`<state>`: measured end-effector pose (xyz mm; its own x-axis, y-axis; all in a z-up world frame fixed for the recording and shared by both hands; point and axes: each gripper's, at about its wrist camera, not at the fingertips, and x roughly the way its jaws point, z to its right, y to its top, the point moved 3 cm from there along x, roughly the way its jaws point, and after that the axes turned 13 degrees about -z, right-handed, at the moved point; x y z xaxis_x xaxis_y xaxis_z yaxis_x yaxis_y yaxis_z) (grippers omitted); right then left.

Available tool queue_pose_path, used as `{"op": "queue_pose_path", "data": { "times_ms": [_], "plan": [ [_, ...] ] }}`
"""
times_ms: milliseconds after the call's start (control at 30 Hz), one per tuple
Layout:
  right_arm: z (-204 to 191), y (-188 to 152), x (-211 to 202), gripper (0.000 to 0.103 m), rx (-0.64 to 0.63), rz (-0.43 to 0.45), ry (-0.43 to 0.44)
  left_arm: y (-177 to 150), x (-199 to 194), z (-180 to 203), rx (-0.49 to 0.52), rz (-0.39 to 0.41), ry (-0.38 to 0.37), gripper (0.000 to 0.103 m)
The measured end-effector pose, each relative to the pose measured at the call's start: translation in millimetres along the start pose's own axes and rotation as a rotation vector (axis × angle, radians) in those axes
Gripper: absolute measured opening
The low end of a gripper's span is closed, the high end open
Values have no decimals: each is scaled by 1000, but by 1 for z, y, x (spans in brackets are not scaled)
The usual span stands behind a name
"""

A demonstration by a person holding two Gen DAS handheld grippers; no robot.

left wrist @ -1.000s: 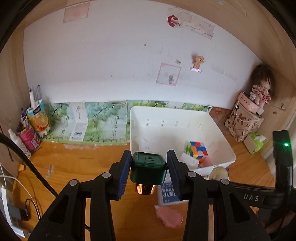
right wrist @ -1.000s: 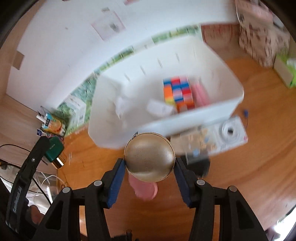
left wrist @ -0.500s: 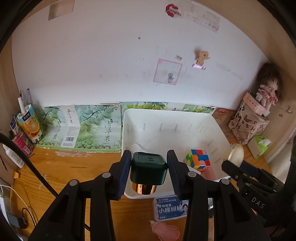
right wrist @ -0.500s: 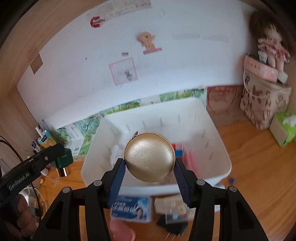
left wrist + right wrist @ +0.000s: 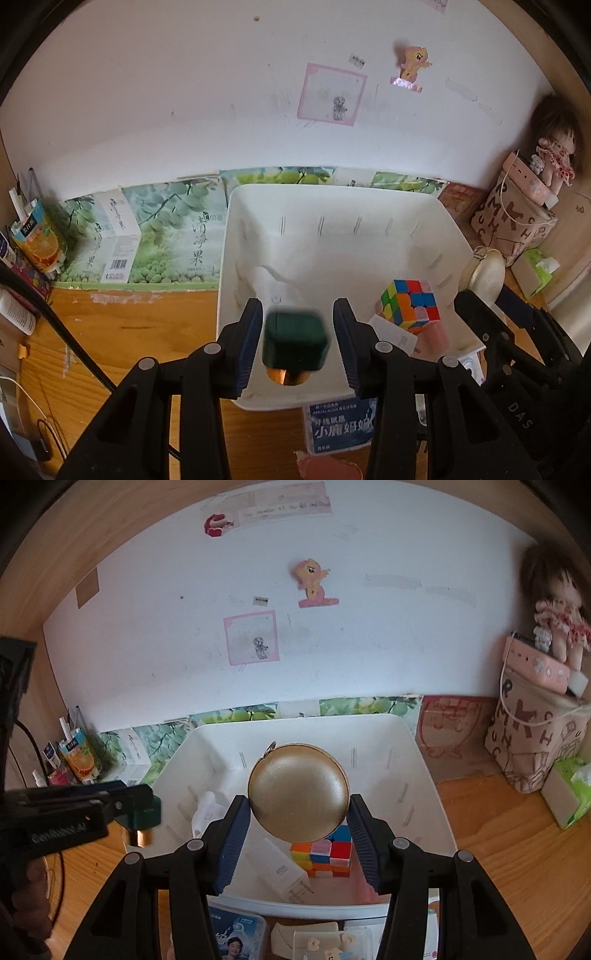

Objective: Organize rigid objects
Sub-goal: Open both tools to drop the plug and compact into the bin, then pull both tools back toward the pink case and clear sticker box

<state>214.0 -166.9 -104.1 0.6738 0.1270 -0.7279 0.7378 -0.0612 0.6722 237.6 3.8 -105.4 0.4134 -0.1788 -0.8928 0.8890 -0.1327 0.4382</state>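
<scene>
Two grippers are loaded, and I read both as poised over the same white bin [image 5: 452,236]. Nearest to me in the left wrist view, my left gripper [image 5: 297,341] is clamped on a dark green bottle [image 5: 294,345], cap towards the camera and its shiny copper base pointing away and down, so its long axis runs along the fingers. That bottle hangs just past the bin's near rim, over the bare left half of the floor; straight below and ahead is free space, with a crumpled white scrap [image 5: 269,280] a little farther in. My right gripper [image 5: 297,821] is closed on a round gold compact [image 5: 298,792], flat face to the lens, held above the middle of the bin. Beneath it lie a white tube [image 5: 279,867] and a colour cube [image 5: 325,854] on the bin floor, with something pink beside the cube. I judge the left hand the closer to a drop, since its bottle is already inside the rim line; the compact needs a spot clear of the cube. Beyond the bin stand green printed boxes [image 5: 155,236] against the wall.
</scene>
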Motion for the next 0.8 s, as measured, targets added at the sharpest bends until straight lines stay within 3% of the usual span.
{"op": "queue_pose_path", "data": {
  "times_ms": [100,133,167,233,267,800],
  "plan": [
    [1,-1,2,55,-11,6,1,2,1,3,15,0,15,48],
    [1,-2,2,55,-13,9,6,2,0,3,13,2,20,55],
    [2,-2,2,58,-11,16,14,3,-1,3,10,7,20,64],
    [2,0,-3,76,-10,39,23,3,-6,1,1,27,22,74],
    [1,0,-6,81,-12,51,26,3,-10,1,-2,39,24,76],
    [-17,-5,-81,87,-73,254,6,-9,-87,8,4,213,21,81]
  ]
}}
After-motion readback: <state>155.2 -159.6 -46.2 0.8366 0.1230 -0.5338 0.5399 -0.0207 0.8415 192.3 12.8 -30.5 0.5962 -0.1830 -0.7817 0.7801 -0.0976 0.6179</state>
